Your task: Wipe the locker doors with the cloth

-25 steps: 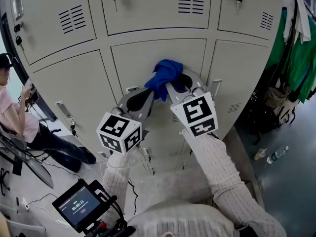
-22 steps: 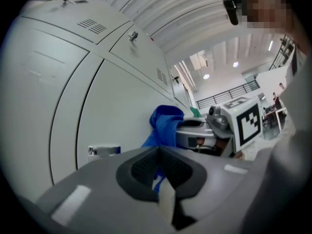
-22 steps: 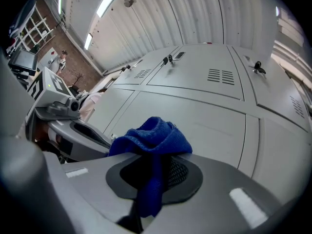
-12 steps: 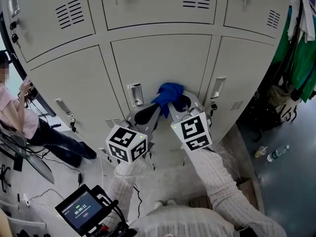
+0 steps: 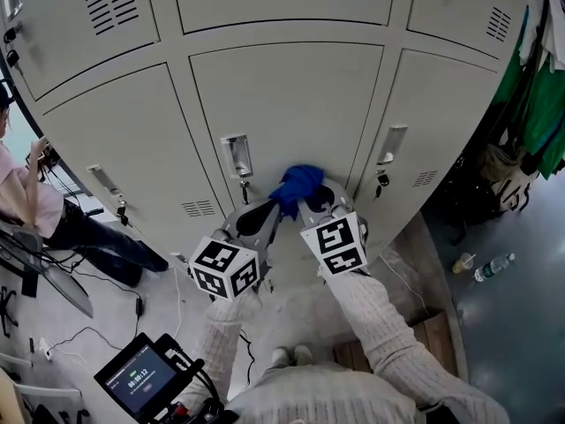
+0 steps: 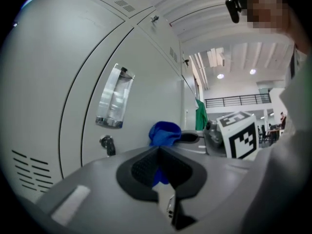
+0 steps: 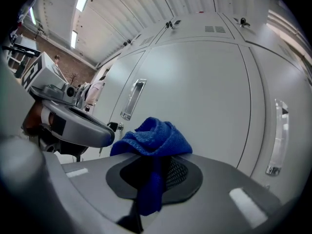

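Note:
A blue cloth (image 5: 297,186) is bunched against the lower part of the middle grey locker door (image 5: 291,95), just right of its recessed handle (image 5: 237,155). My right gripper (image 5: 309,201) is shut on the cloth (image 7: 153,138), which spills over its black pads (image 7: 178,172). My left gripper (image 5: 269,212) sits close beside it on the left, jaws shut, with a strip of the blue cloth (image 6: 158,177) showing between its pads. From the left gripper view the cloth's main bunch (image 6: 165,133) lies just ahead, by the right gripper's marker cube (image 6: 239,135).
More locker doors surround the middle one, each with a handle (image 5: 390,144) and keys (image 5: 381,184). A person (image 5: 31,210) sits at the left. A screen device (image 5: 141,380) hangs low left. Green clothes (image 5: 538,95) hang at right, with a bottle (image 5: 490,267) and a cup (image 5: 463,261) on the floor.
Both grippers and the cloth have slid down the middle door, from its upper part to below the handle level, staying side by side.

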Tool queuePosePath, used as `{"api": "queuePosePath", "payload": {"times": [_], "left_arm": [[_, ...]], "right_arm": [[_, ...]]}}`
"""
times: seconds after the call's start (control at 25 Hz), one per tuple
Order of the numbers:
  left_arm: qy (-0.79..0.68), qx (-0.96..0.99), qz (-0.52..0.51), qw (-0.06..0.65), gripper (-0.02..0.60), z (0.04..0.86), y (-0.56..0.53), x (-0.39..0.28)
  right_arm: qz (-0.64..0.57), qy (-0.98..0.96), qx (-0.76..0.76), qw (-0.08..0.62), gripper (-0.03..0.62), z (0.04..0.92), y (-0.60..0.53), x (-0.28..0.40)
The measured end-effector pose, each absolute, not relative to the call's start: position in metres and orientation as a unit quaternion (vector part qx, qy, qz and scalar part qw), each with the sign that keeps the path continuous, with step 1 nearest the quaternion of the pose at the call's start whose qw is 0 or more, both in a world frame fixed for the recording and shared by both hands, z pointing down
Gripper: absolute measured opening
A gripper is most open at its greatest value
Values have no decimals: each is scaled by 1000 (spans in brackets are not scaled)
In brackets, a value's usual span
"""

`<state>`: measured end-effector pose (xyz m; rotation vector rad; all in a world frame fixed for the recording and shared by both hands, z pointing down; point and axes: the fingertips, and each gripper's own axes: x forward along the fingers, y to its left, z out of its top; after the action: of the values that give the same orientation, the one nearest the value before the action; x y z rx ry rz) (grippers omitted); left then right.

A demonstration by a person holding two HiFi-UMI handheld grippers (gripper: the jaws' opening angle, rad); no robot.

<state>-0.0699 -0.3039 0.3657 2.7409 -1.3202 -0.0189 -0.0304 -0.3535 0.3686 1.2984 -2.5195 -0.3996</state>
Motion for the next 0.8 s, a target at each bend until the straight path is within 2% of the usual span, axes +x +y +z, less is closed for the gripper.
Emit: {"api": "queuePosePath", "payload": {"times": [0.52, 0.8], "left_arm": [[-463, 881, 12, 101, 0, 412, -300, -92], [-468, 877, 13, 105, 0, 413, -300, -98]], "right_arm": [[-87, -878, 431, 190, 49, 436, -355, -36], [-62, -878, 422, 216, 49, 464, -356, -38]]}}
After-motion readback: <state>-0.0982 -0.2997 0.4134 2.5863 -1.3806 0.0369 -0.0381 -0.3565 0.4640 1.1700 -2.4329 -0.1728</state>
